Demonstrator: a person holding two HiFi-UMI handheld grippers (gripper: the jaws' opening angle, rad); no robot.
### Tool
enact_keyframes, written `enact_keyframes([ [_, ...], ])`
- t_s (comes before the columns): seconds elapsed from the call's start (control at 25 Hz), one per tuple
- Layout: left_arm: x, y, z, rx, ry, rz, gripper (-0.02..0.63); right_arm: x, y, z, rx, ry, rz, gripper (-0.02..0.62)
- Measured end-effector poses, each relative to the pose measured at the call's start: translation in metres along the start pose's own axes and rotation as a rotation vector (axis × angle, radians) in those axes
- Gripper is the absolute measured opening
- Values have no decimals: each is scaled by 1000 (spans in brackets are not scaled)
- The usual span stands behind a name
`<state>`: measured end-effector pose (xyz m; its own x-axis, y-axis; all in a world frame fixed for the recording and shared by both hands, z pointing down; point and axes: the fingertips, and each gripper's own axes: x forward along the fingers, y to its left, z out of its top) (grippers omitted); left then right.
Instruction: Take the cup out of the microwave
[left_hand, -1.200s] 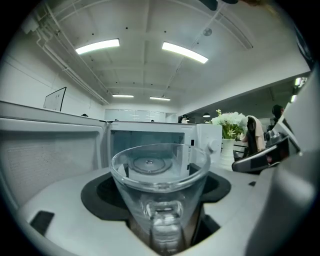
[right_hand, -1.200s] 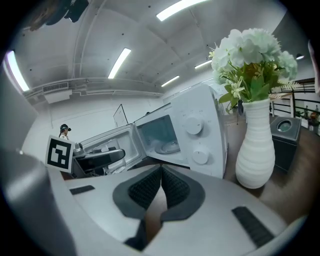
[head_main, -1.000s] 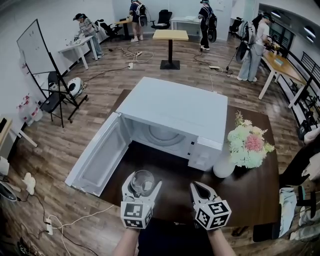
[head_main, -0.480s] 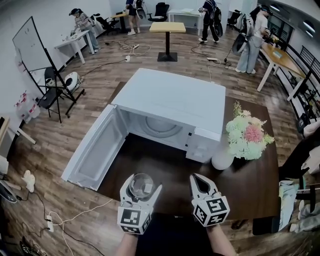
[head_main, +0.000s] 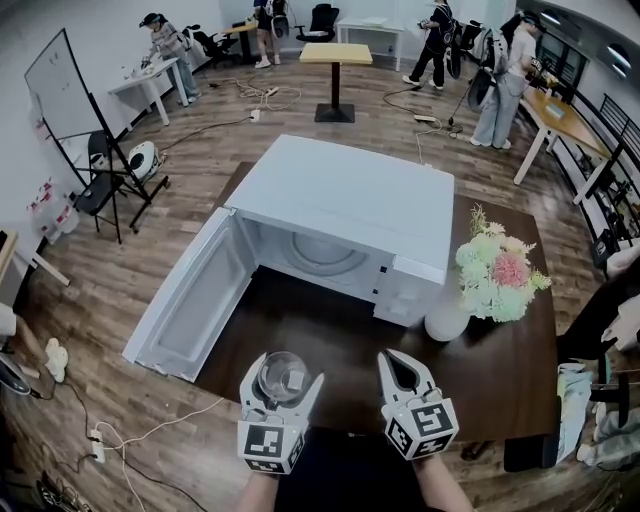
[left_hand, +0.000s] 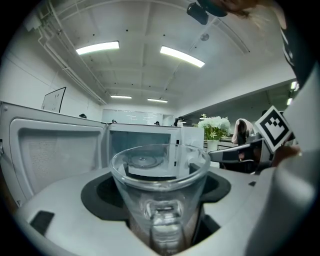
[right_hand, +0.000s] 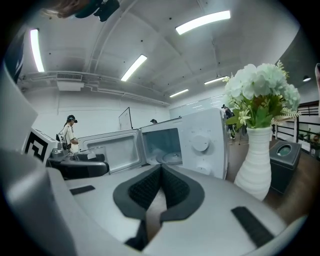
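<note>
left gripper (head_main: 283, 374) closed around the clear glass cup (left_hand: 159, 192), upright and already outside the open microwave (head_main: 345, 205), above the near edge of the table (head_main: 505, 385); likely light, rigid, slick and breakable, so best squeezed gently around its mid-wall; right gripper (head_main: 394, 362) pinched shut, empty.

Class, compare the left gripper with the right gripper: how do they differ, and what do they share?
The left gripper grips a clear glass cup; the right gripper holds nothing. The left's jaws stand wide around the cup; the right's are closed together. Both are held side by side in front of the open microwave.
</note>
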<state>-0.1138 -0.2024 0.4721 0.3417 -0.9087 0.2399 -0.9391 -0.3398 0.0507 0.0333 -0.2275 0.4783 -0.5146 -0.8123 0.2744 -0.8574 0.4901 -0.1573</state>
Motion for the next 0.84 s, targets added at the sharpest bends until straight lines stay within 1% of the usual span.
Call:
enact_keyframes([
  [0.28, 2, 0, 3, 6, -2, 2, 397, 2, 0, -2, 19, 11, 4, -6],
  [0.52, 3, -3, 2, 3, 0, 3, 397, 2, 4, -5, -1, 21, 19, -6],
  [0.84, 4, -5, 1, 6, -11, 21, 397, 0, 3, -4, -4, 9, 26, -6],
])
